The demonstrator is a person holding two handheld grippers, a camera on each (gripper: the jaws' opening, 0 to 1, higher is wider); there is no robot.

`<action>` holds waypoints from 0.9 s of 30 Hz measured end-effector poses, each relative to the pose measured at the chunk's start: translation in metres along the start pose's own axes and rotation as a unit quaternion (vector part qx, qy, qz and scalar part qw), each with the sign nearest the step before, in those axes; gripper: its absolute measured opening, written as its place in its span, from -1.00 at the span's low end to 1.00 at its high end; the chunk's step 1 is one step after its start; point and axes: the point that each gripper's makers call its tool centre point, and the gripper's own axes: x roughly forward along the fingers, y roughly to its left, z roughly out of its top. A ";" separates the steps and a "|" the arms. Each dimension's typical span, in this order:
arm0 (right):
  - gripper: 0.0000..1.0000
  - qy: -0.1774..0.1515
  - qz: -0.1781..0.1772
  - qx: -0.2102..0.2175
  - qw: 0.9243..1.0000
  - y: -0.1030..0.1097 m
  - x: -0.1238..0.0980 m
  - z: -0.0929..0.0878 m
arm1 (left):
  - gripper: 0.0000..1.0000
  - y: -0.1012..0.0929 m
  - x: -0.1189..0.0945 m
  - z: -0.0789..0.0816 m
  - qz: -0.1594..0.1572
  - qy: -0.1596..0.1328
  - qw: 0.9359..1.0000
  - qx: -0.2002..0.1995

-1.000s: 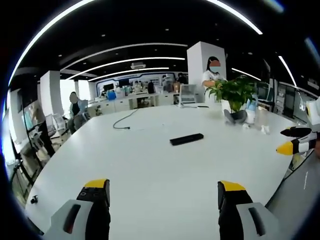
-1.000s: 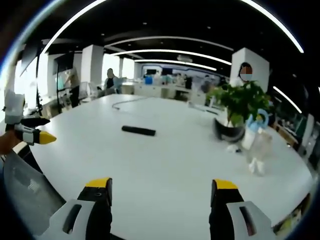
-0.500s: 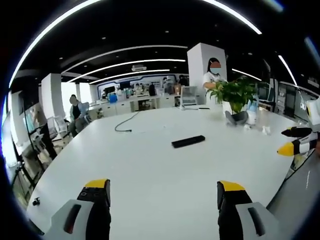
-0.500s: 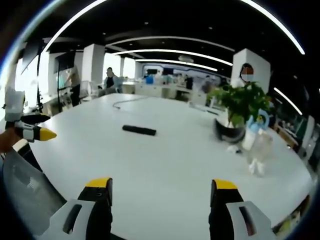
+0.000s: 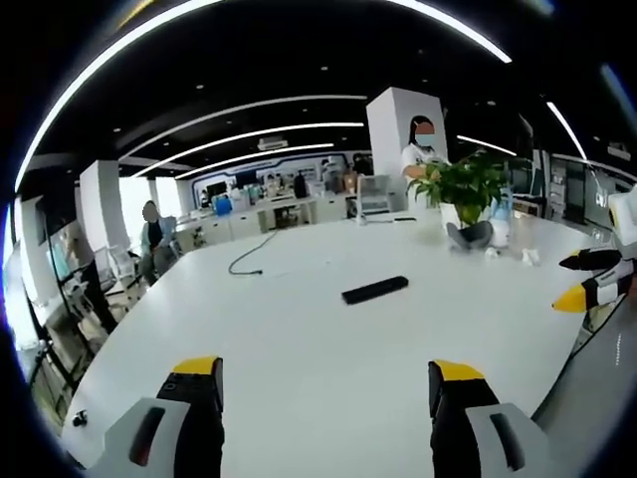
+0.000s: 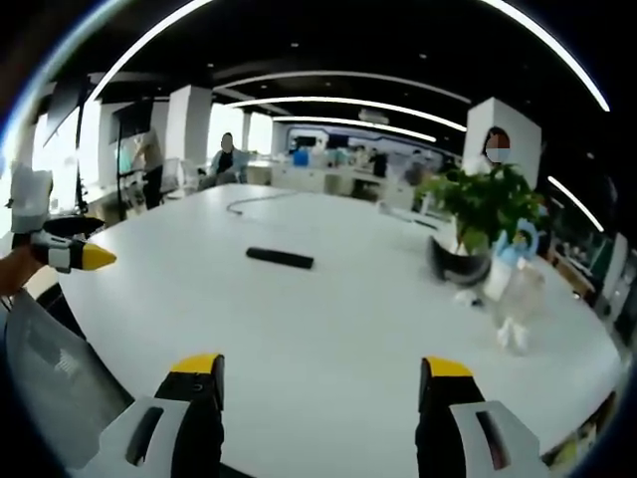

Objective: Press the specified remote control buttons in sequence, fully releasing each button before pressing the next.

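- Left gripper view: the slim black rectangular remote control [image 5: 374,290] lies ahead, slightly right, well apart, long axis crosswise.
- Left gripper [image 5: 323,383] and right gripper [image 6: 320,381] both gape wide, empty; neither looks clearly nearer.

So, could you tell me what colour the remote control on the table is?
Black; the remote control shows best in the left gripper view.

Both views low, sharing table [image 5: 299,329] – remote [image 6: 280,258] far
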 end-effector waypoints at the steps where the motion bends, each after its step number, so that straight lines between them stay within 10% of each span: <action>1: 0.58 0.000 0.000 0.000 1.000 0.000 0.000 0.000 | 0.76 -0.001 0.001 0.002 -0.005 -0.001 1.000 0.000; 27: 0.56 0.008 0.002 -0.002 1.000 0.000 0.002 -0.003 | 0.64 0.002 0.075 0.045 -0.053 -0.004 0.994 0.099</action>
